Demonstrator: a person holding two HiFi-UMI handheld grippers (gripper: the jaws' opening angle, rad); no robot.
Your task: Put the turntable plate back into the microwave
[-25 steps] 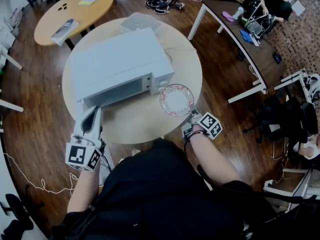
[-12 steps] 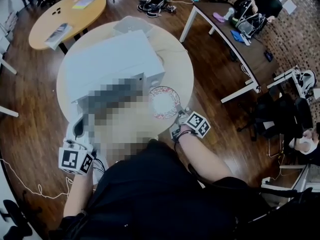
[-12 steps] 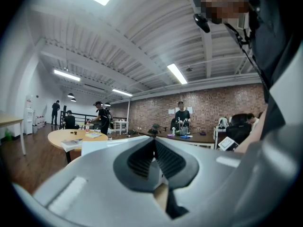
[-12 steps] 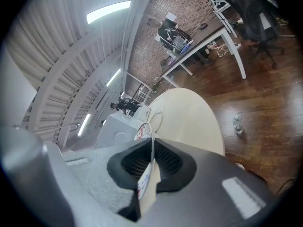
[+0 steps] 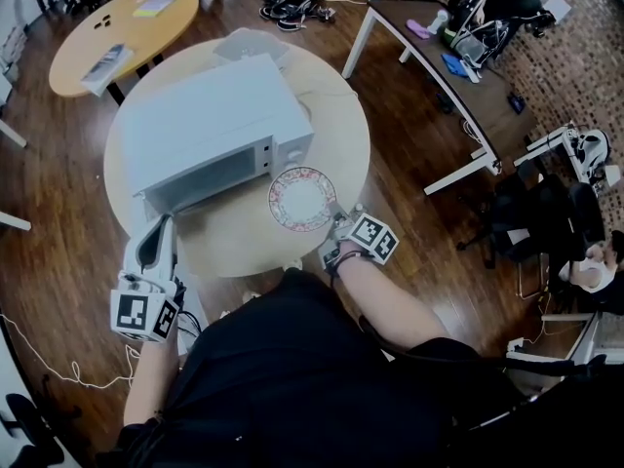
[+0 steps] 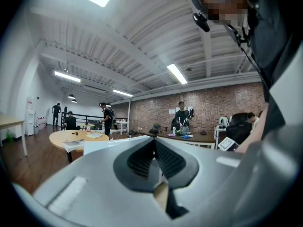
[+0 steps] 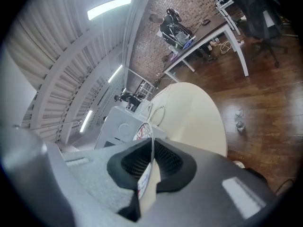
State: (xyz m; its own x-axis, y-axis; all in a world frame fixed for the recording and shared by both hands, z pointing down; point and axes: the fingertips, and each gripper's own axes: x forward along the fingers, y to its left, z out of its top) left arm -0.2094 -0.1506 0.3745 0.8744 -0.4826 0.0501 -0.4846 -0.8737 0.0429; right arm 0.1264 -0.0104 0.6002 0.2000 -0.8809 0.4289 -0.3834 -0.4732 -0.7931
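1. The left gripper [image 5: 159, 224] is at the table's near left edge, just before the microwave's left front corner. In the left gripper view its jaws [image 6: 154, 143] are closed, tips together, and I see nothing between them.
2. The white microwave [image 5: 210, 130] stands on the left half of the round beige table [image 5: 346, 135], with its front toward the person.
3. The turntable plate [image 5: 302, 199], white with a red patterned ring, is outside the microwave, over the table near its front edge and just beside the microwave's right front corner. I cannot tell if it touches the table.
4. The right gripper [image 5: 337, 224] comes from the table's near right edge. Its jaws are nearly closed and pinch the near rim of the plate [image 7: 142, 132], which shows edge-on between the pads [image 7: 163, 162].
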